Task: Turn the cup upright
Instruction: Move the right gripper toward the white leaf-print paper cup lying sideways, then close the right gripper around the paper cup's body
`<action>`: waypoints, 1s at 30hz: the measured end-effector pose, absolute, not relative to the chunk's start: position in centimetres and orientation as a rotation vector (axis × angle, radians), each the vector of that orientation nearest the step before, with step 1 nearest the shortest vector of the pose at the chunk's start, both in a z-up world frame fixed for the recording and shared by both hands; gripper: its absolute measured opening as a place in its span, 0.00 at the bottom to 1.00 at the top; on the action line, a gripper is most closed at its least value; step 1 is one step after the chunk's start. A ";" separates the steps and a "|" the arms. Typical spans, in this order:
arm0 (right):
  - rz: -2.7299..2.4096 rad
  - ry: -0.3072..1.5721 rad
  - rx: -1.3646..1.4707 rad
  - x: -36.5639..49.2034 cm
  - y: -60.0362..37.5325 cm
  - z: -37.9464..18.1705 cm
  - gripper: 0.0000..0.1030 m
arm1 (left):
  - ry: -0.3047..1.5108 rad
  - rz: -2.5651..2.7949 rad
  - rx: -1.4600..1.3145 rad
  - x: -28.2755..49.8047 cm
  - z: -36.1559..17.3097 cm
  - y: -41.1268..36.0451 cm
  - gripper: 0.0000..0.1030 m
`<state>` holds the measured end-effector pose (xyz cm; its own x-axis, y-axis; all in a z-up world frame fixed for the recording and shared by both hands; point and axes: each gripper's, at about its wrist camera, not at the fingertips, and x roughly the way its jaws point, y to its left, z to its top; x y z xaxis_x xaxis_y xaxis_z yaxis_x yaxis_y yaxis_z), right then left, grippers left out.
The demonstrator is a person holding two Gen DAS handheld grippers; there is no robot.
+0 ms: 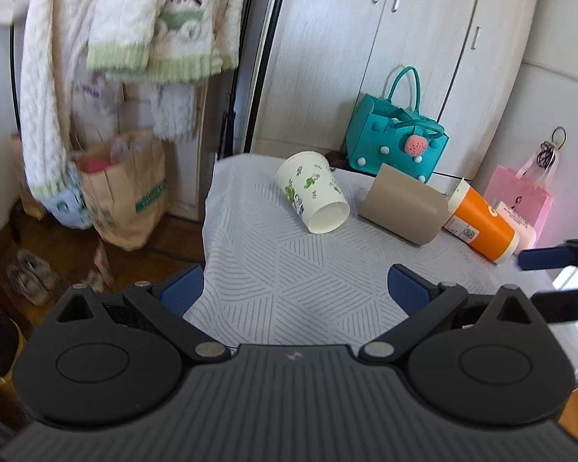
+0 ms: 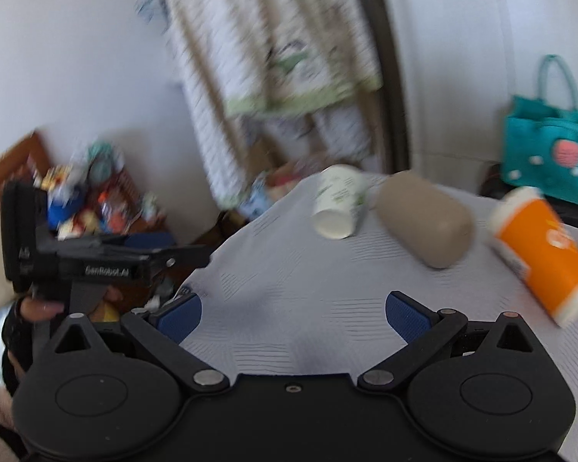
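Three cups lie toppled on the white patterned desk (image 1: 289, 269): white paper cup with green print (image 1: 313, 192), tan cup (image 1: 402, 208), orange plastic cup (image 1: 481, 225). Left hand-held gripper (image 1: 294, 288) and right hand-held gripper (image 2: 293, 315) both gape wide, holding nothing.

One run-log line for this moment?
cups: white, tan, orange on sides | left claw: open | right claw: open

A table (image 1: 289, 288) with a white striped cloth fills the middle of the picture. Three cups lie on their sides on it: a white cup (image 1: 313, 197), a brown cup (image 1: 402, 210) and an orange cup (image 1: 481, 223).
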<state>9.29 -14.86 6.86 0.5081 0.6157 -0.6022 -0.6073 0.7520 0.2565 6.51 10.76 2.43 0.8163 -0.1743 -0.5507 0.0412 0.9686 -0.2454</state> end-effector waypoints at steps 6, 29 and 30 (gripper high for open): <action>0.772 0.766 -0.071 12.7 -10.5 6.0 1.00 | 0.611 -0.143 -0.288 9.6 2.4 12.8 1.00; 0.643 0.608 -0.293 19.9 -3.9 2.1 0.81 | 0.546 -0.278 -0.419 15.6 0.1 15.7 1.00; 0.632 0.596 -0.314 20.0 -3.7 2.0 0.81 | 0.545 -0.285 -0.425 15.8 0.0 15.7 1.00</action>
